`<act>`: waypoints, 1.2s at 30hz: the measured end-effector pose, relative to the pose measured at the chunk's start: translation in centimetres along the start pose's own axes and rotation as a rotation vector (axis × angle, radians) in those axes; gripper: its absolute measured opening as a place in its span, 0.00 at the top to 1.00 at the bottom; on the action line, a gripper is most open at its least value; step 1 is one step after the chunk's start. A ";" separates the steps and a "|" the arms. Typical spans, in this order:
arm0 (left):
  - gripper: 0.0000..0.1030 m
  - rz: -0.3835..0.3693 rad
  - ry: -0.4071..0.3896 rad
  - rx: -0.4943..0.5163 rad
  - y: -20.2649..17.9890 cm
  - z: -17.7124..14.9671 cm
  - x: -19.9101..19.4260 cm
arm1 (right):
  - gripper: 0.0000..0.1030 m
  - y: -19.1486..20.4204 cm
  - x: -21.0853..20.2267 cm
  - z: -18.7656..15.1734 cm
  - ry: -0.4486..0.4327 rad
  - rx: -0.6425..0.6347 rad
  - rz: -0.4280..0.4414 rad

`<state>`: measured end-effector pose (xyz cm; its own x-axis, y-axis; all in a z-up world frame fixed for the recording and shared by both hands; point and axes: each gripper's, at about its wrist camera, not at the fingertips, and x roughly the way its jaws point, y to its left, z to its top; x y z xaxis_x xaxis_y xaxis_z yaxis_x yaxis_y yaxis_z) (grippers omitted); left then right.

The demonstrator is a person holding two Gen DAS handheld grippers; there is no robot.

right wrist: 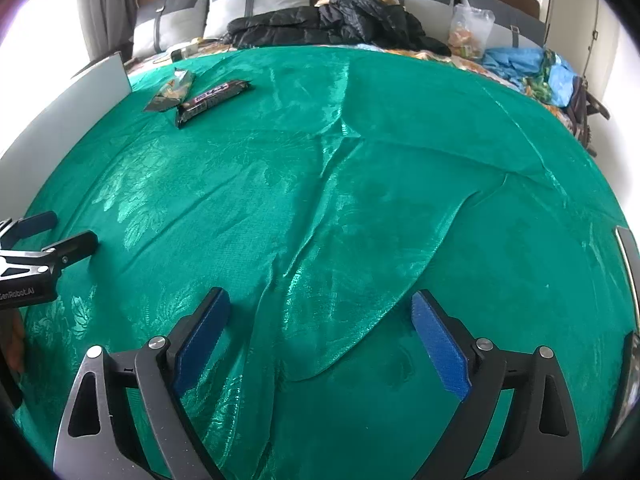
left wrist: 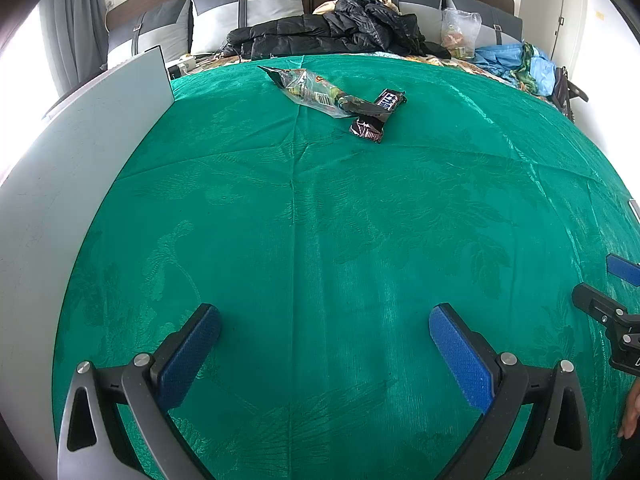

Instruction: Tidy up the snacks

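A clear-and-dark snack bag [left wrist: 308,88] and a dark chocolate bar wrapper [left wrist: 378,114] lie together at the far side of the green cloth [left wrist: 320,220]. They also show in the right wrist view, the snack bag [right wrist: 172,90] and the chocolate bar [right wrist: 212,98] at far left. My left gripper [left wrist: 325,320] is open and empty, low over the near cloth. My right gripper [right wrist: 321,310] is open and empty over wrinkled cloth. Each gripper shows at the other view's edge: the right gripper [left wrist: 600,284], the left gripper [right wrist: 70,230].
A grey-white board [left wrist: 80,152] stands along the left edge of the cloth. Behind the cloth are pillows [left wrist: 248,12], a black jacket [left wrist: 340,32], a clear bag of items [left wrist: 460,32] and blue cloth [left wrist: 516,60]. A dark object [right wrist: 628,264] sits at the right edge.
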<state>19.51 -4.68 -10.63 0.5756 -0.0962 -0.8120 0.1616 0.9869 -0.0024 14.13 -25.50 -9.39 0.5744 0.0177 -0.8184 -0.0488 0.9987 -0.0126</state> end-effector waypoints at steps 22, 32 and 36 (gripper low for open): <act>0.04 -0.032 0.134 -0.141 1.1 20.5 8.0 | 0.07 0.1 0.0 0.0 0.001 -0.001 0.002; 0.90 -0.065 0.144 -0.015 0.3 15.6 5.9 | 0.07 0.1 0.0 0.0 0.002 -0.002 0.003; 0.90 -0.131 0.190 -0.042 1.9 9.1 -0.3 | 0.07 0.1 0.0 0.0 0.002 -0.002 0.003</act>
<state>26.96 -3.91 -5.11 0.3901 -0.2015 -0.8984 0.1888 0.9725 -0.1362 14.15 -25.37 -9.38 0.5725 0.0208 -0.8196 -0.0519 0.9986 -0.0109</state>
